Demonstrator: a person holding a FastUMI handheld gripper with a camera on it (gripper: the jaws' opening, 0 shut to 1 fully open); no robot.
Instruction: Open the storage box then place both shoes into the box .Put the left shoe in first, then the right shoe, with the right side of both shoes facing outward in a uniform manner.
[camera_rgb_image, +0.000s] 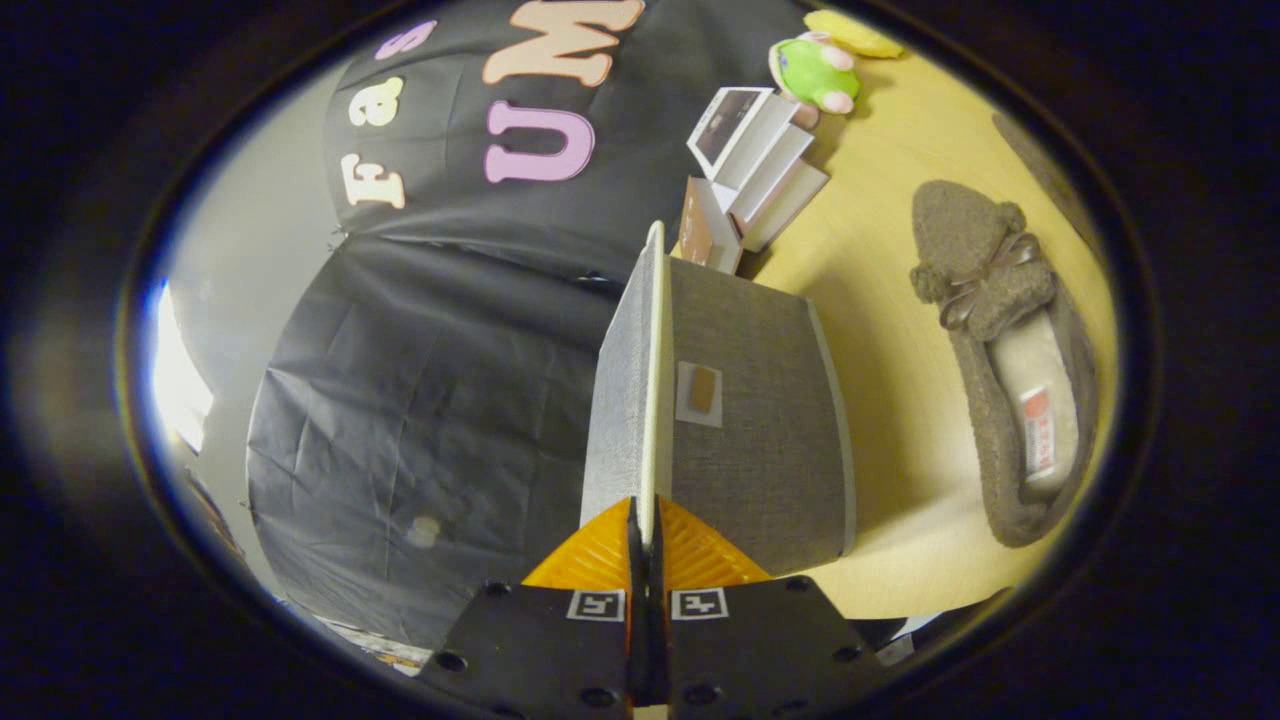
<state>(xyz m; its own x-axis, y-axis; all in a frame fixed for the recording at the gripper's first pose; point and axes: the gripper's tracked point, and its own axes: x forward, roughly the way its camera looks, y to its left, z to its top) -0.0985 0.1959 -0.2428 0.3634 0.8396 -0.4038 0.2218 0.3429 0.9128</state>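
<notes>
Between the pinching fingers (644, 545) stands the grey storage box's lid (628, 400).

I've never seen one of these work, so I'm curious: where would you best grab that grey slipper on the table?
Probably at the side wall of the slipper around its open heel end, from above, one finger inside and one outside: the opening leaves a thin rim there, while the bowed toe looks bulky. For now the hand-held gripper is shut on the storage box lid.
</notes>
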